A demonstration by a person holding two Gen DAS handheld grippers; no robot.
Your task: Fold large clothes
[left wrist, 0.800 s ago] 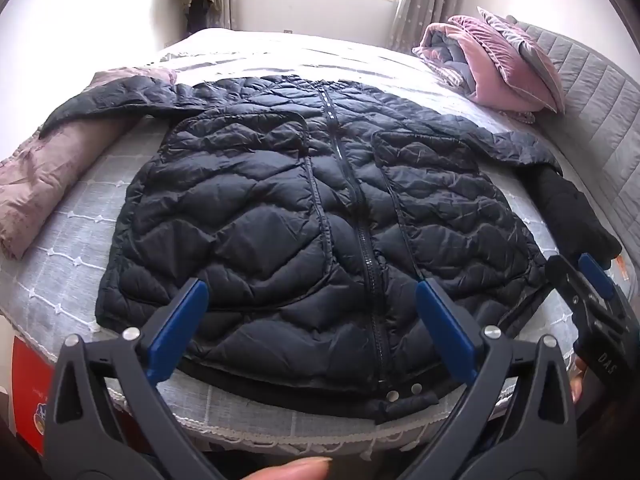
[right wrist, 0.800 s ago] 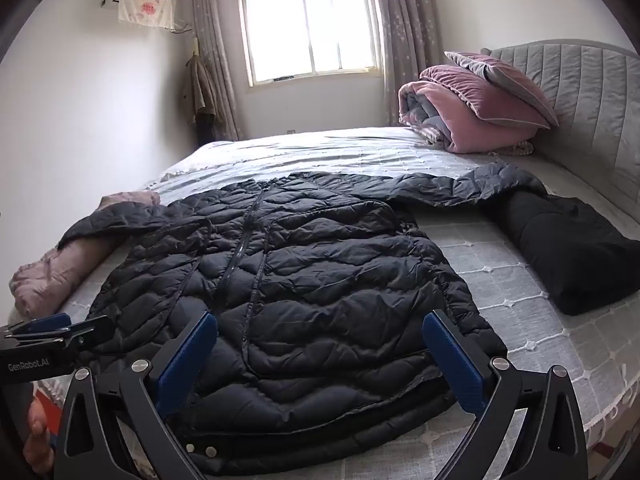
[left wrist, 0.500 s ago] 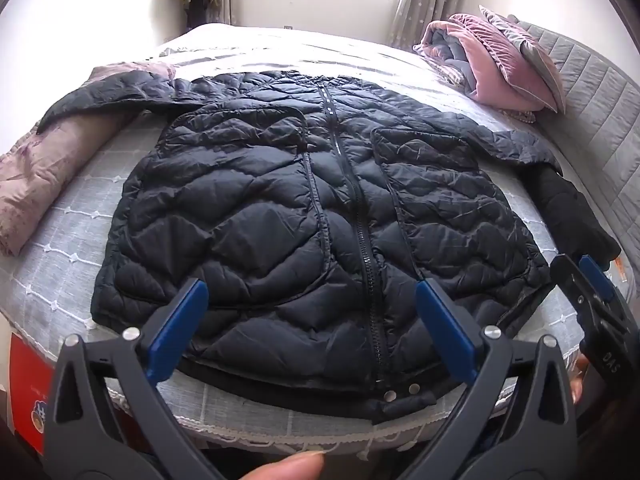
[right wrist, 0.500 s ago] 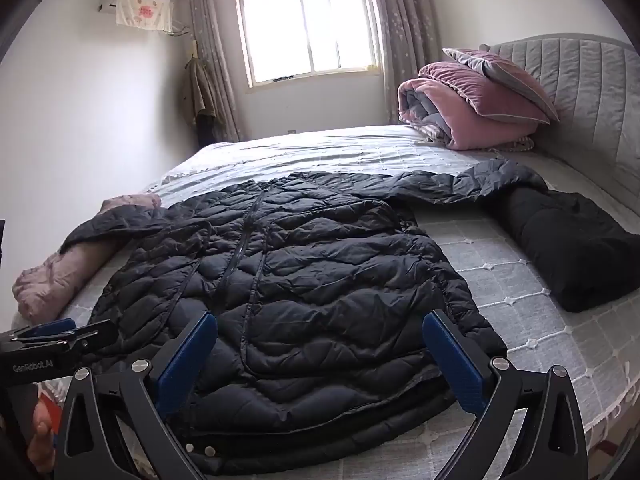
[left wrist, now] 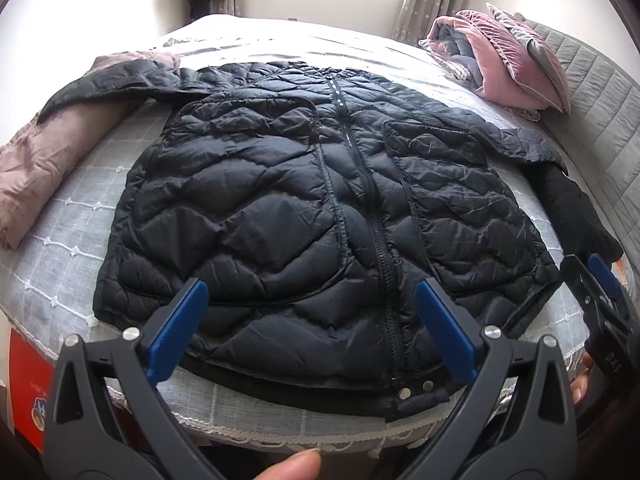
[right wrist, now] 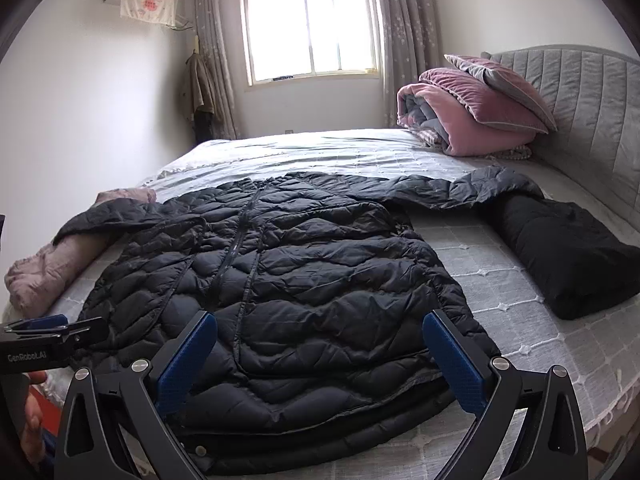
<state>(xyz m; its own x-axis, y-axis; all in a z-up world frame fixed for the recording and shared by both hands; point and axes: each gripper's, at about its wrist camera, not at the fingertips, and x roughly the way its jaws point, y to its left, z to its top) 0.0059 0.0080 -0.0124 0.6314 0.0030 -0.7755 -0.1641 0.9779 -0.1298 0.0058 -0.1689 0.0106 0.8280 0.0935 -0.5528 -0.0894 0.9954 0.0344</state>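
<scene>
A black quilted puffer jacket lies flat and zipped on the grey bed, hem toward me, both sleeves spread out to the sides. It also shows in the right wrist view. My left gripper is open and empty, hovering just above the hem. My right gripper is open and empty over the hem's right part. The right gripper also shows at the right edge of the left wrist view. The left gripper shows at the left edge of the right wrist view.
A pink quilted garment lies under the left sleeve. A folded black garment lies by the right sleeve. Rolled pink bedding and a cushion sit by the grey headboard. A red box stands below the bed edge.
Both grippers have moved slightly forward and higher over the jacket hem. The jacket has not moved. Both grippers stay open.
</scene>
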